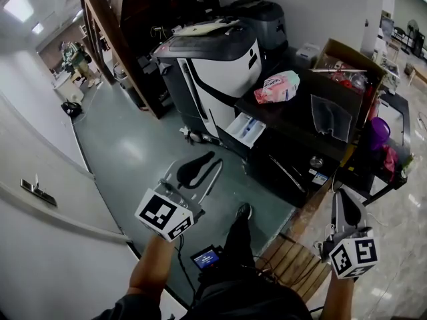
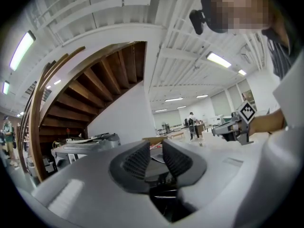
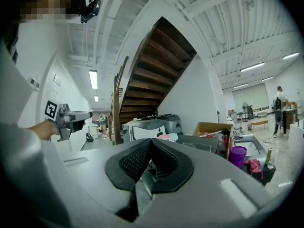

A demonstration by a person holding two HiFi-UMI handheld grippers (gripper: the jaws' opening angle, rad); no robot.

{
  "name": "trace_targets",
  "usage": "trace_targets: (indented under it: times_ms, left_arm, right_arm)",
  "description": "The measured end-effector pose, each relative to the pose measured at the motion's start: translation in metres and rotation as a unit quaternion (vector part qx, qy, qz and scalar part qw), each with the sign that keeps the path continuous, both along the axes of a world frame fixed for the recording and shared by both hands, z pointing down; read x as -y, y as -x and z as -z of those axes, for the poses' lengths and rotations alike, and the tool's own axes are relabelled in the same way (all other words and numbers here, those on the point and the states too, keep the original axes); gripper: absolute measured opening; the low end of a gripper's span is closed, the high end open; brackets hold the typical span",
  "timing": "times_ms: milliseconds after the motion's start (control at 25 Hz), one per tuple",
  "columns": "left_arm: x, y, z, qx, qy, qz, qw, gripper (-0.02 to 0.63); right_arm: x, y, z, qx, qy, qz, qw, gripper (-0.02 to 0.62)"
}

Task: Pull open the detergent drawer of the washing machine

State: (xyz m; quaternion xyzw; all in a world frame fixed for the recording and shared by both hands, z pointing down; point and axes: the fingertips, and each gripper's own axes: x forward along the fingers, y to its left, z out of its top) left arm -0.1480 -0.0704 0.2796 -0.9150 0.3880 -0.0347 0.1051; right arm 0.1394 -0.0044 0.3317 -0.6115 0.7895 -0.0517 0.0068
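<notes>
At the dark washing machine's (image 1: 293, 139) front corner, the white detergent drawer (image 1: 244, 128) already stands pulled out, a blue insert inside; probably light, stiff plastic, best hooked by its front lip; a pink bag (image 1: 277, 87) lies on top; the cardboard box (image 1: 347, 62) beside it holds clutter; the left gripper (image 2: 156, 146) is slightly spread and empty, the right gripper (image 3: 150, 144) pressed together, both well apart from the drawer.

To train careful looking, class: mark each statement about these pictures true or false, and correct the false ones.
1. The detergent drawer stands pulled out. True.
2. The left tongs grip the drawer. False: they hold nothing and hang over the floor, apart from it.
3. A pink packet lies on top of the washing machine. True.
4. The right tongs stand wide open. False: their tips meet, with nothing between them.
</notes>
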Motion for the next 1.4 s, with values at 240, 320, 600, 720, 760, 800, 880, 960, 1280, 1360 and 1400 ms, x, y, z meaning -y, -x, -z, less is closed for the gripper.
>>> trace_targets:
  times_ms: [240, 320, 600, 720, 760, 800, 880, 960, 1280, 1360, 1400]
  left_arm:
    - [-0.009, -0.007, -0.005, 0.062, -0.039, 0.034, 0.9967, 0.123]
    - [-0.01, -0.01, -0.007, 0.087, -0.046, 0.047, 0.9941, 0.12]
    - [-0.012, -0.012, -0.015, 0.081, -0.035, 0.044, 0.9951, 0.12]
    - [-0.013, -0.012, -0.02, 0.064, -0.021, 0.038, 0.997, 0.12]
    - [-0.012, -0.011, -0.022, 0.059, -0.016, 0.037, 0.9975, 0.12]
    - [-0.011, -0.01, -0.023, 0.056, -0.011, 0.036, 0.9977, 0.119]
    - [-0.009, -0.007, -0.026, 0.054, -0.005, 0.037, 0.9978, 0.119]
    - [-0.009, -0.005, -0.029, 0.052, 0.0, 0.038, 0.9979, 0.119]
    - [-0.005, 0.0, -0.037, 0.041, 0.002, 0.036, 0.9985, 0.118]
    - [-0.004, 0.0, -0.037, 0.043, -0.001, 0.034, 0.9985, 0.119]
    - [-0.003, 0.001, -0.037, 0.044, -0.01, 0.031, 0.9985, 0.12]
  right_arm:
    - [-0.001, 0.005, 0.0, -0.002, 0.0, 0.006, 1.0, 0.0]
    - [-0.001, 0.008, 0.002, -0.004, 0.004, 0.008, 1.0, 0.0]
    - [-0.003, 0.015, 0.0, -0.021, 0.001, 0.015, 1.0, 0.0]
    - [-0.004, 0.019, -0.001, -0.036, 0.006, 0.018, 0.999, -0.002]
    - [-0.004, 0.019, -0.002, -0.036, 0.005, 0.019, 0.999, 0.0]
    - [-0.004, 0.019, -0.004, -0.036, 0.004, 0.019, 0.999, 0.0]
    - [-0.003, 0.019, -0.006, -0.035, 0.003, 0.021, 0.999, -0.002]
    - [-0.002, 0.02, -0.008, -0.035, 0.005, 0.022, 0.999, -0.002]
    - [-0.002, 0.023, -0.009, -0.04, 0.01, 0.025, 0.999, 0.0]
    - [-0.001, 0.024, -0.008, -0.041, 0.011, 0.025, 0.999, -0.002]
    - [0.0, 0.025, -0.007, -0.042, 0.012, 0.025, 0.999, 0.0]
